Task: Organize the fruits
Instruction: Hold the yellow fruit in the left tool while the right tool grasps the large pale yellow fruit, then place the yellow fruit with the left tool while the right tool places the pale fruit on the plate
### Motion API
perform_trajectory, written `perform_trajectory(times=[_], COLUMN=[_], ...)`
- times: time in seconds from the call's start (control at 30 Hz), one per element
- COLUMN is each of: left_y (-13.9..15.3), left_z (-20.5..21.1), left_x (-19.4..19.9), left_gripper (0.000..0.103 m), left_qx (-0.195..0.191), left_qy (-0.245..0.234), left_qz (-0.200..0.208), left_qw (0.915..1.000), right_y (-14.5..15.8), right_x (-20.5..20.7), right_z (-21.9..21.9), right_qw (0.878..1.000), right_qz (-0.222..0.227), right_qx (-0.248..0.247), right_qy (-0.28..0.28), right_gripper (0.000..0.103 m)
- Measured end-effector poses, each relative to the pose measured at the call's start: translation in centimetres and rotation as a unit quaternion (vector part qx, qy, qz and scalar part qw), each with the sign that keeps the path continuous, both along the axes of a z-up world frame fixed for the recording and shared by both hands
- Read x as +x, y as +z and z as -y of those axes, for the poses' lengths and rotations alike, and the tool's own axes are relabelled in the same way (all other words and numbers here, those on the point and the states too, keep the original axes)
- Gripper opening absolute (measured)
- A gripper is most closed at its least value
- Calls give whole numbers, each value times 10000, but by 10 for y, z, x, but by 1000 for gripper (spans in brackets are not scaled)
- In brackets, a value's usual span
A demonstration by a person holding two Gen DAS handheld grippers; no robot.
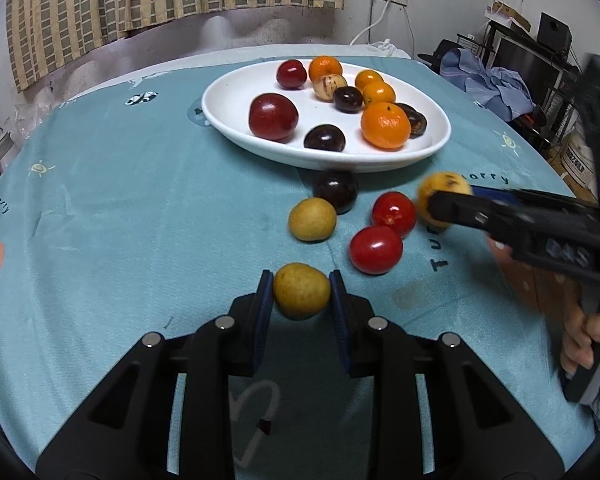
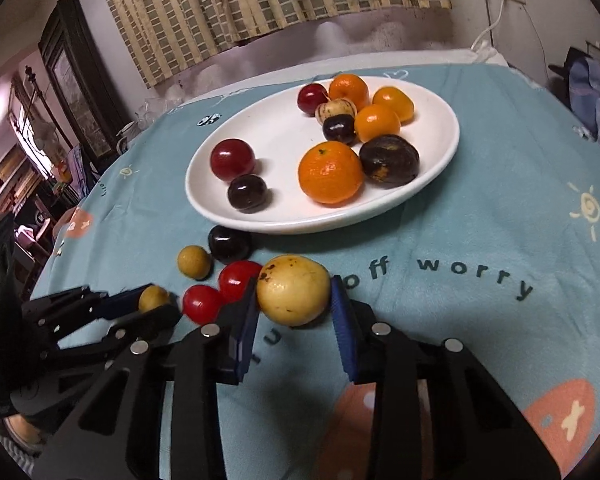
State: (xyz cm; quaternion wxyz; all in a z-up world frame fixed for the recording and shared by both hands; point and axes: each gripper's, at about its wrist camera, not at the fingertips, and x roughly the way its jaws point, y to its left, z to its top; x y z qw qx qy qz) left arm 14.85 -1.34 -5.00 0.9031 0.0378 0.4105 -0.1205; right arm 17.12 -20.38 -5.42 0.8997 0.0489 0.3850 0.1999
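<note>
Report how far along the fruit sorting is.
Done: nine fruits lie on the white plate. In hand: the left gripper clamps a small yellow fruit; the right gripper brackets a spotted yellow fruit. Left: two red tomatoes, a dark fruit and another small yellow fruit on the cloth.

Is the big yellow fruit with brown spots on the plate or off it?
Off it: the big yellow fruit sits between the right gripper's fingers, in front of the white plate.
</note>
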Motion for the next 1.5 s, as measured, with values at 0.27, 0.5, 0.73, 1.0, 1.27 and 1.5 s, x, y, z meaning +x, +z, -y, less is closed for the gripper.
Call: perform_trajectory(times=[0.27,0.5,0.73,1.0,1.27,1.5], left_y=[18,23,24,35,82,58], left_z=[-1,-1,-2,2,10,16], left_x=[-11,-13,-13,-12,55,111], left_gripper=[29,29,29,29,29,63], left_qx=[147,246,308,373,-77,-296], left_qy=[220,278,280,292,390,577], left_qz=[503,637,679,833,930,615], left_qw=[9984,9973,9968,9954,9949,9960], right_y=[14,8,10,28,68,35], right_x=[-52,-50,-51,-51,20,87], right_z=[-10,-11,-10,2,8,2], right_qw=[9982,9986,9986,9980,9964,9972], right_qz=[493,362,400,620,776,118], right_qx=[-279,-260,-219,42,-32,207], right_qy=[211,288,269,84,-328,-704], right_gripper=[35,35,35,35,35,39])
